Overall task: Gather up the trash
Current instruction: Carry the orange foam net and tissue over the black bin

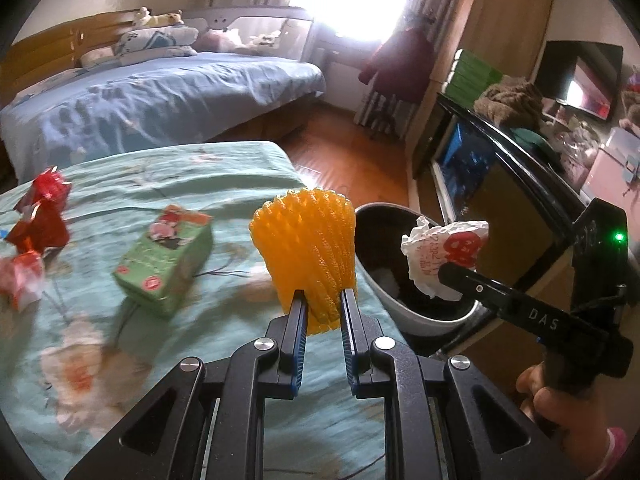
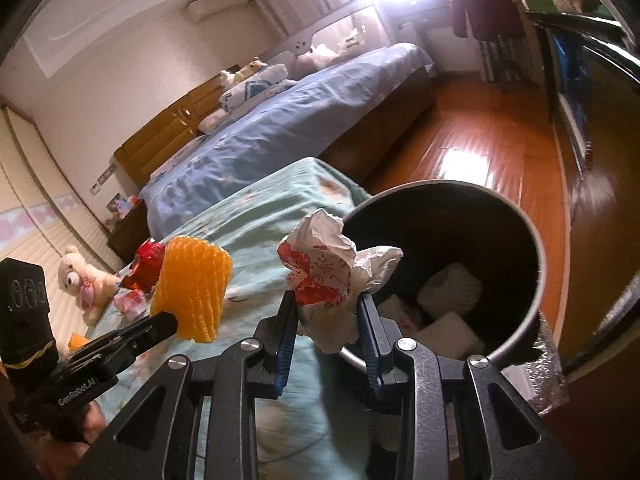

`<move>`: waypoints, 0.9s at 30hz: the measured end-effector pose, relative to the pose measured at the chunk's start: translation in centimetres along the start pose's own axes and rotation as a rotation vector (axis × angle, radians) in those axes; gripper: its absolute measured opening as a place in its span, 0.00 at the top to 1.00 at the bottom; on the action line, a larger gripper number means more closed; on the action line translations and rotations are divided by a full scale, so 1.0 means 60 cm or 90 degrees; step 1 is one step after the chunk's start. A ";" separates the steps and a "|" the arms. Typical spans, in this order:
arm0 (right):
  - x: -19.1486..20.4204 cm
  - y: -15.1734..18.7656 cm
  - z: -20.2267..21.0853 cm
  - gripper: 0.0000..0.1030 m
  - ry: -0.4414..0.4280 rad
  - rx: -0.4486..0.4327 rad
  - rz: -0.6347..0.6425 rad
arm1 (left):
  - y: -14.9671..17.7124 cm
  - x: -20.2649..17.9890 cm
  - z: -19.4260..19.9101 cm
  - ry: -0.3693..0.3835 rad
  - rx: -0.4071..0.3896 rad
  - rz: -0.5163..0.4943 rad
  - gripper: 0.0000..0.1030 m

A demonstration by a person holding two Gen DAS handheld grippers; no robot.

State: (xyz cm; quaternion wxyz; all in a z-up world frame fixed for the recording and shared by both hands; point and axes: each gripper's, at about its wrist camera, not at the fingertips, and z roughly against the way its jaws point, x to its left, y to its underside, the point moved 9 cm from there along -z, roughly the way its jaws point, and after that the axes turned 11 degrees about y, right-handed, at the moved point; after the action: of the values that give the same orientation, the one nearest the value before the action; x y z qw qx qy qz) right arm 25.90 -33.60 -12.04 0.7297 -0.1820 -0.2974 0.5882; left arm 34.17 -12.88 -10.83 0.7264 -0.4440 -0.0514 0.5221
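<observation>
Bedroom: green floral bedcover point(image 1: 224, 168) under both grippers.
Left gripper point(image 1: 323, 300): clamps orange foam net point(image 1: 308, 248).
Right gripper point(image 2: 327, 304): grips crumpled wrapper point(image 2: 328, 276); bin point(image 2: 532, 256) just ahead, right.

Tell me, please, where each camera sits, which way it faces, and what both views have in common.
Left wrist: on the left gripper, looking along its fingers at the orange foam net it grips; a hand shows.
Right wrist: on the right gripper, facing the crumpled wrapper it grips, beside the bin.
Shared: both grippers, net, wrapper, bin, green bedspread.
</observation>
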 end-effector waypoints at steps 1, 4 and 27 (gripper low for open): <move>-0.005 -0.001 0.000 0.71 0.002 0.000 -0.002 | -0.002 -0.002 -0.005 0.002 0.003 -0.002 0.86; -0.023 -0.003 0.001 0.71 0.009 -0.001 -0.009 | -0.005 -0.008 -0.022 0.003 0.011 -0.009 0.86; -0.086 -0.017 -0.005 0.71 0.048 -0.003 -0.035 | -0.029 -0.061 -0.125 0.018 0.053 -0.052 0.85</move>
State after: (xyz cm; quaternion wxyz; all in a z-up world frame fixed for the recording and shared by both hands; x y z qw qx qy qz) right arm 26.19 -38.82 -12.79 0.7555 -0.1975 -0.2762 0.5603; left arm 37.82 -20.36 -12.71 0.7658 -0.4181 -0.0375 0.4872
